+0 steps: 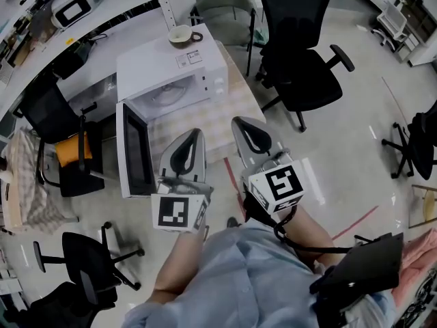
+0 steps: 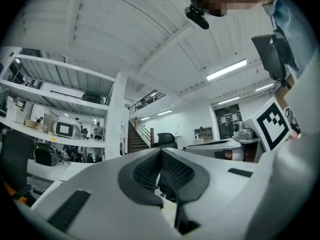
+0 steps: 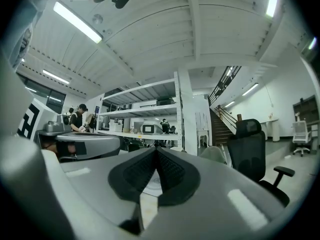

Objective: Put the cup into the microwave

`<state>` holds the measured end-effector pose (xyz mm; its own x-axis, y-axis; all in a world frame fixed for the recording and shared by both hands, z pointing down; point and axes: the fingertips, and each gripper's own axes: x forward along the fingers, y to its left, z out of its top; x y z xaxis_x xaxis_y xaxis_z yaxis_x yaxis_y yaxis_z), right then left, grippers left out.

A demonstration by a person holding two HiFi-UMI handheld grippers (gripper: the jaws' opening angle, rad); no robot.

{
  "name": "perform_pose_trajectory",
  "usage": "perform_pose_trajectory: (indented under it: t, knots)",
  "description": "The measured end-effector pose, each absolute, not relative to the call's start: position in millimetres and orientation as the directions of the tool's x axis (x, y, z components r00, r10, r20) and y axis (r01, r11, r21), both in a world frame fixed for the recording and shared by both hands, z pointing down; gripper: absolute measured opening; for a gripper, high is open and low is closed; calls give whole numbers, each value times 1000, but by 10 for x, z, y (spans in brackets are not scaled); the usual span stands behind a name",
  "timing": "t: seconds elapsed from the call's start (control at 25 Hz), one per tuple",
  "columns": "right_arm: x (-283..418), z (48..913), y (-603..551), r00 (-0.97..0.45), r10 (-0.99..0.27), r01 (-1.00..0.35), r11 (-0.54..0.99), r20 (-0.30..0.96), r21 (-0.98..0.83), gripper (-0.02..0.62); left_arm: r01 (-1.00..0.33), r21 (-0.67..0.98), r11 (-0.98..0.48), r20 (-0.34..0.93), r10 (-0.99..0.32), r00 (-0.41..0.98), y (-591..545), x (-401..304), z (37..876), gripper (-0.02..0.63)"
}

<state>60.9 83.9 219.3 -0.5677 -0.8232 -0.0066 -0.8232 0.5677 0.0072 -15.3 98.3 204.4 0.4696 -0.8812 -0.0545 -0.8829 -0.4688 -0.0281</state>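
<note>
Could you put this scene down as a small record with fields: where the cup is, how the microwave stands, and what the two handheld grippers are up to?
cup: stands on top of the microwave, not inside
microwave: white, on a table with a checked cloth
microwave door: swung open
left gripper: jaws together, nothing held
right gripper: jaws together, nothing held
task so far: cup not yet picked up

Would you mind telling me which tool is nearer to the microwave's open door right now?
Left. In the head view, the left tool sits just right of the open door. The right tool is farther right, beyond the left one.
</note>
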Motion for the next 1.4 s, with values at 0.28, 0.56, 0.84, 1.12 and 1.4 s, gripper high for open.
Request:
perform_pose_trajectory:
  t: [0.28,0.56,0.84,1.12,1.4]
  knots:
    - [742,2254,107,-617,-787,-787,617,-14,-17,2,-903,-43,-428,-4,-903,429,334,10,2154,5]
    - [822,2264,-593,-682,-732,-731,681,-10,-45,2,-927,-70,-369,6,-929,369,-336,181,2057,5]
    - [876,2175,-1038,-733,-680,-680,733,-17,-37,2,-945,-85,-316,-32,-947,320,-745,312,1931,5]
    - [835,2108,-1263,-755,-655,-656,755,-34,16,2,-961,-85,-264,-69,-960,270,-918,231,1840,5]
    - [736,2102,-1456,-775,-632,-632,774,-31,26,2,-969,-77,-236,-81,-967,242,-1084,114,1842,5]
